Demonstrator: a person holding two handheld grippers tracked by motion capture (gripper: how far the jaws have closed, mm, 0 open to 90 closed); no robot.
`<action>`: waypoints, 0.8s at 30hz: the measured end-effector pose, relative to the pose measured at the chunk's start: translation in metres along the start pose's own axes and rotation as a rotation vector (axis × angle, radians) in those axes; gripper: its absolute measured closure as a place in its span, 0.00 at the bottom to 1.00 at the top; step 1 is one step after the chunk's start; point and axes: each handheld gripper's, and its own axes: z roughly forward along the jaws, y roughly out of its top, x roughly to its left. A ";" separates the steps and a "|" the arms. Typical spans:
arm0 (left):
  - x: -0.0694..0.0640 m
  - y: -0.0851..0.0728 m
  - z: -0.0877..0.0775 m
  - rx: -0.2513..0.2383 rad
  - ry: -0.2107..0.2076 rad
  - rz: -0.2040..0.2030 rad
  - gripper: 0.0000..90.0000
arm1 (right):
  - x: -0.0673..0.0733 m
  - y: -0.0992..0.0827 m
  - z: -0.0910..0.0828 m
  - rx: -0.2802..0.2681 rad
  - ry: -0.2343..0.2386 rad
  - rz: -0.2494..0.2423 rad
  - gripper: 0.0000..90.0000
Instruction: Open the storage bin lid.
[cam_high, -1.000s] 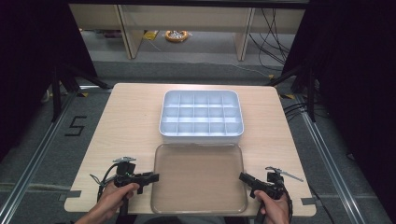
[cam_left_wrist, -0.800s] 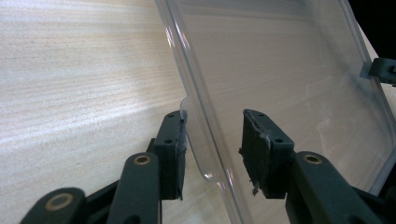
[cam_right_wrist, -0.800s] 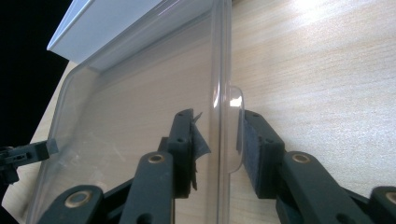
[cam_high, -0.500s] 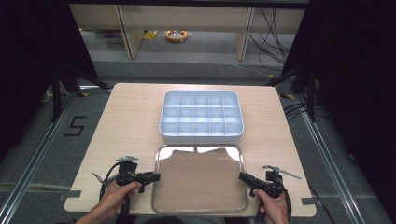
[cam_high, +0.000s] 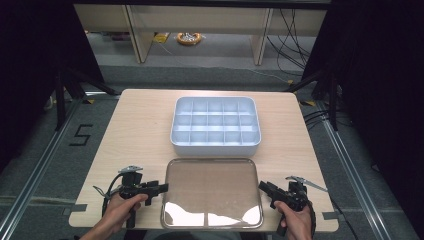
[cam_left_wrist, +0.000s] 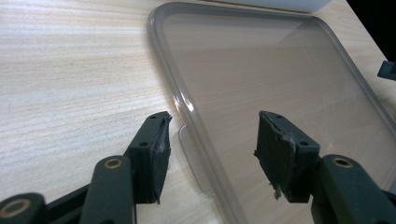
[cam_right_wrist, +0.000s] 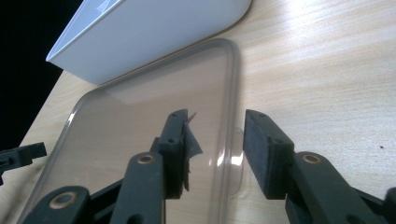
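A clear plastic lid (cam_high: 212, 192) lies flat on the wooden table (cam_high: 135, 130), just in front of a white compartment box (cam_high: 216, 125). My left gripper (cam_high: 162, 187) is at the lid's left edge. In the left gripper view its jaws (cam_left_wrist: 212, 126) have just been opening and straddle the lid's rim (cam_left_wrist: 187, 105) without pressing it. My right gripper (cam_high: 262, 186) is at the lid's right edge. Its jaws (cam_right_wrist: 217, 123) have also just been opening, with the rim (cam_right_wrist: 232, 93) and a small tab between them, untouched.
The box (cam_right_wrist: 154, 28) stands close behind the lid's far edge. The table's front edge runs just below both hands. The opposite gripper tip shows across the lid (cam_left_wrist: 387, 70) (cam_right_wrist: 18, 156). Shelving and cables lie on the floor beyond the table.
Both pairs of jaws have spread apart from the lid's edges. The lid, tilted half a second ago, now rests flat on the table. The hands stayed in place.
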 end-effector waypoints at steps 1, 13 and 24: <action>0.000 0.000 0.000 -0.004 -0.003 -0.007 0.48 | 0.002 0.000 -0.002 0.020 0.011 0.029 0.67; 0.002 0.003 -0.006 -0.026 -0.021 0.004 0.42 | 0.001 0.003 0.000 -0.055 0.002 -0.096 0.56; 0.001 0.005 -0.010 -0.037 -0.023 0.017 0.40 | -0.002 0.006 -0.002 -0.087 0.003 -0.160 0.53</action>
